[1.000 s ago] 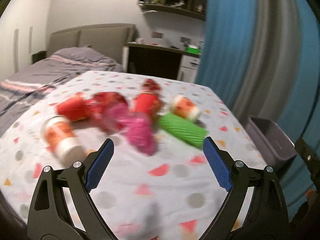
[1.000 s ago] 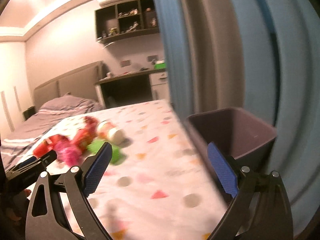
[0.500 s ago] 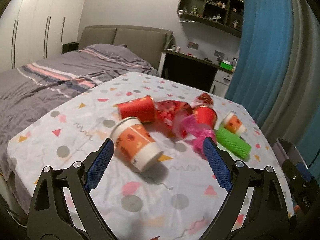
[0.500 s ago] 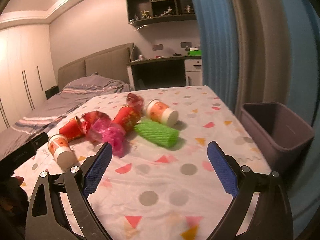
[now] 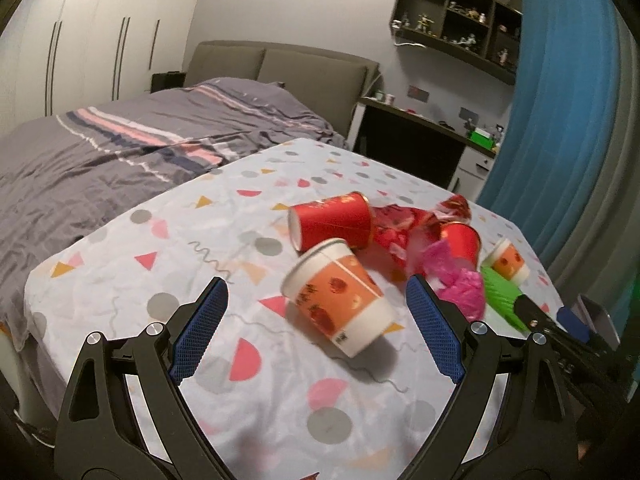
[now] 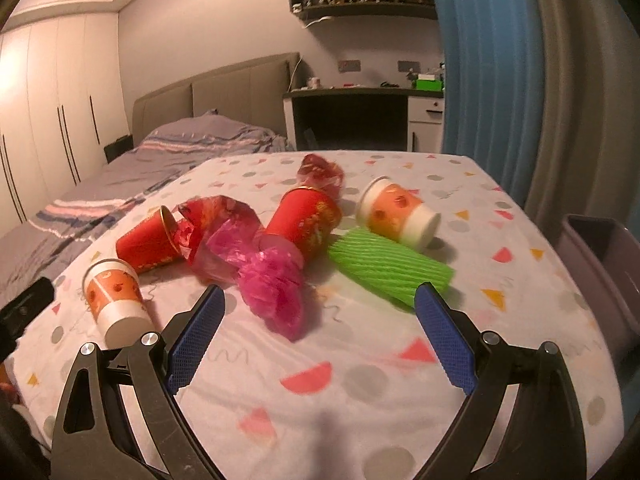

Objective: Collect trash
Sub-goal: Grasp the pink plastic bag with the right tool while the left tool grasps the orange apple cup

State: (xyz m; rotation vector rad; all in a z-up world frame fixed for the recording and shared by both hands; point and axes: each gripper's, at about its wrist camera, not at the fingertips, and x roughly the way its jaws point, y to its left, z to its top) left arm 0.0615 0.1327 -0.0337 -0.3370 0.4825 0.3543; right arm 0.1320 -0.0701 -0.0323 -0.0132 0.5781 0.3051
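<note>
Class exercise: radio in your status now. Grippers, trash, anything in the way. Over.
Left gripper open, empty, orange cup lying between its fingers. Right gripper open, empty, facing pink bag. Bin at right edge. Nothing blocking.

- A cluster of trash is spread across the middle of the worktop (image 6: 360,360).
- In the right wrist view, a cup (image 6: 114,300) is found at the cluster's left end, on its side.
- A second cup (image 6: 150,242) lies just behind it, touching a wrapper (image 6: 216,216).
- A bag (image 6: 272,288) is placed before a third cup (image 6: 306,222).
- A sleeve (image 6: 390,266) lies right of the bag, with a fourth cup (image 6: 396,214) just behind it.
- A bin (image 6: 600,276) stands off the worktop's right edge.
- A bed (image 6: 140,168) lies behind the worktop, to the left.
</note>
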